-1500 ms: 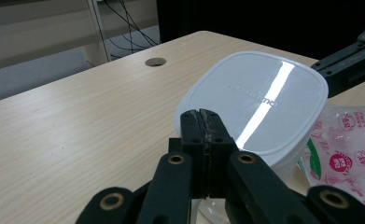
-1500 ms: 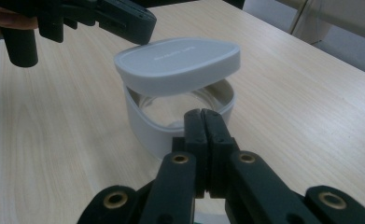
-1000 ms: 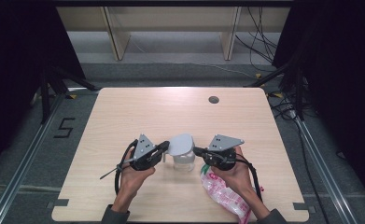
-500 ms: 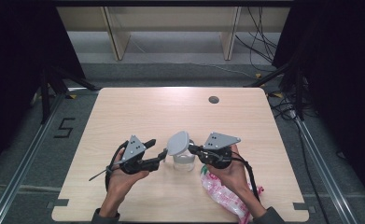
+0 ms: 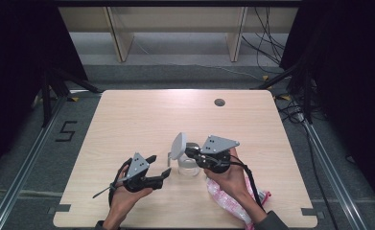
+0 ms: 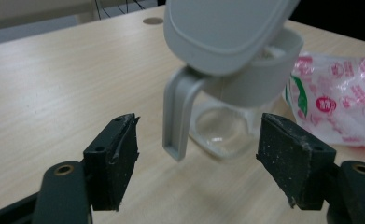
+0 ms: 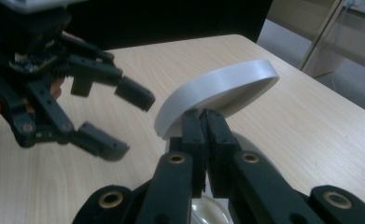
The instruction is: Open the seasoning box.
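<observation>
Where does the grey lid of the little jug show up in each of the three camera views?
High view: grey lid tilted up at table centre.
Left gripper view: lid at top centre, above the jug's handle.
Right gripper view: lid at centre, above the shut jaws.
Shared landmark: the left gripper.

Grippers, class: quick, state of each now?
Left gripper: jaws just opened, holding nothing.
Right gripper: shut on grey hinged plastic lid of clear jug.

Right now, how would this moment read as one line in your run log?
right gripper: shut on lid, tilted open | left gripper: jaws just opened, empty, beside jar | pink bag: on table
</observation>
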Action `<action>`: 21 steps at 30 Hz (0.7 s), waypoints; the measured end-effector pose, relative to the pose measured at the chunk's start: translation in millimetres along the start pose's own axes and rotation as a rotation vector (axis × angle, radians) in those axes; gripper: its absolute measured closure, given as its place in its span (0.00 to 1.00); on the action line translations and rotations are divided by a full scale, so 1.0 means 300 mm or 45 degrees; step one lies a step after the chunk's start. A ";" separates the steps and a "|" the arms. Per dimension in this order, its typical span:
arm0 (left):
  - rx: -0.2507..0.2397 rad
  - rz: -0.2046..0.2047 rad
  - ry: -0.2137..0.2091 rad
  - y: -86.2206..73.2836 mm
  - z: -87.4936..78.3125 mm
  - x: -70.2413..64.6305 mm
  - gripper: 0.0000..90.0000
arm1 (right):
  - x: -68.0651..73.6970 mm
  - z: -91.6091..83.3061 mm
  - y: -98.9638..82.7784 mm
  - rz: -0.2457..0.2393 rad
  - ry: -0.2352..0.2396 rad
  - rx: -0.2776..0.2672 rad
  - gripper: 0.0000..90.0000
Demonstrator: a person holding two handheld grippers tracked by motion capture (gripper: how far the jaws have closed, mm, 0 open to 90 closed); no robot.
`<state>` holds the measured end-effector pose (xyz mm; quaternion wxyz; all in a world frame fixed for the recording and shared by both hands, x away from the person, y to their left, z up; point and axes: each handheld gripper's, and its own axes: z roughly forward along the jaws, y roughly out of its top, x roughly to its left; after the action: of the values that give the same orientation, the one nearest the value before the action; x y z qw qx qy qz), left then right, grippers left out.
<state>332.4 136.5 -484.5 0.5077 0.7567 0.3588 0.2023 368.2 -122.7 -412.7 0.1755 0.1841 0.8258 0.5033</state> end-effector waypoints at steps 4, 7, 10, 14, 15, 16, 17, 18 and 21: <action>-0.006 -0.004 0.006 -0.034 -0.021 -0.011 0.31 | 0.019 0.013 0.013 -0.039 -0.016 -0.004 0.98; -0.020 -0.027 0.014 -0.049 -0.024 -0.011 0.31 | 0.033 0.023 0.021 -0.066 -0.029 -0.019 0.98; -0.012 -0.054 0.031 -0.063 -0.025 -0.006 0.30 | 0.046 0.031 0.027 -0.081 -0.021 -0.029 0.98; -0.003 -0.046 0.038 -0.064 -0.030 -0.004 0.30 | 0.046 0.021 0.029 -0.062 -0.012 -0.026 0.96; -0.005 -0.027 0.031 -0.065 -0.028 0.000 0.30 | 0.044 0.019 0.029 -0.048 -0.019 -0.036 0.95; -0.002 -0.057 0.031 -0.069 -0.026 -0.002 0.30 | 0.039 0.015 0.029 -0.052 -0.020 -0.035 0.94; 0.004 -0.064 0.040 -0.070 -0.026 -0.004 0.29 | 0.036 0.010 0.028 -0.042 -0.016 -0.027 0.91; 0.005 -0.064 0.032 -0.072 -0.024 -0.004 0.29 | 0.030 0.005 0.027 -0.040 -0.009 -0.022 0.90; 0.003 -0.069 0.031 -0.072 -0.024 -0.005 0.29 | -0.005 -0.027 0.008 -0.053 -0.023 0.011 0.84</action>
<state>319.3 144.7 -501.1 0.5077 0.7447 0.3856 0.1973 366.0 -128.6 -406.8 0.1925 0.1721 0.8300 0.4945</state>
